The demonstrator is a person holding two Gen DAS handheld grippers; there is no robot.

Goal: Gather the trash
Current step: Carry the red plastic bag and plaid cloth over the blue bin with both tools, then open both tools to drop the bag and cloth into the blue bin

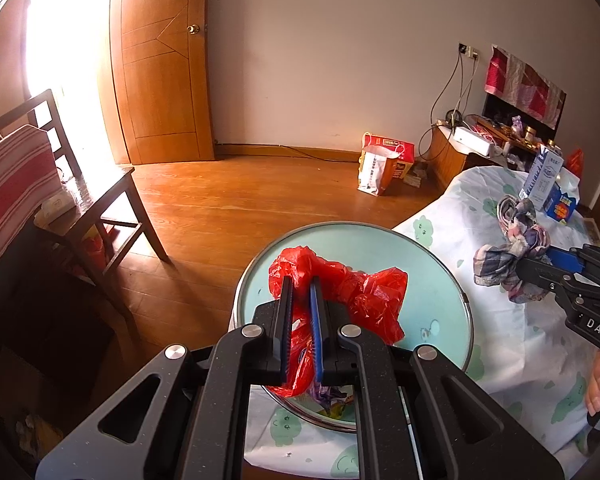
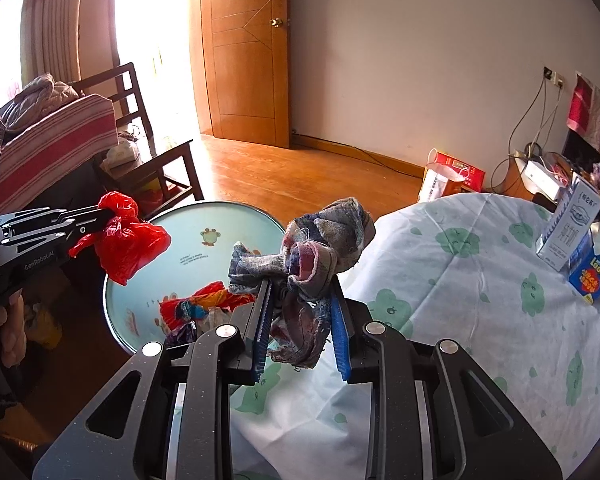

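Left wrist view: left gripper [image 1: 300,300] is clamped on a red bag [image 1: 364,292], flimsy and featherlight, dangling over the basin [image 1: 432,280]. Right wrist view: right gripper [image 2: 300,300] is pinching a rag [image 2: 320,248] above the table [image 2: 460,280] by the basin; soft and floppy, so I'd grab bunched folds, not a loose edge.

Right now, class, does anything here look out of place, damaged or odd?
Yes: the right gripper holds a frayed checked rag with loose threads at its edges. The basin beside the table already holds crumpled wrappers.
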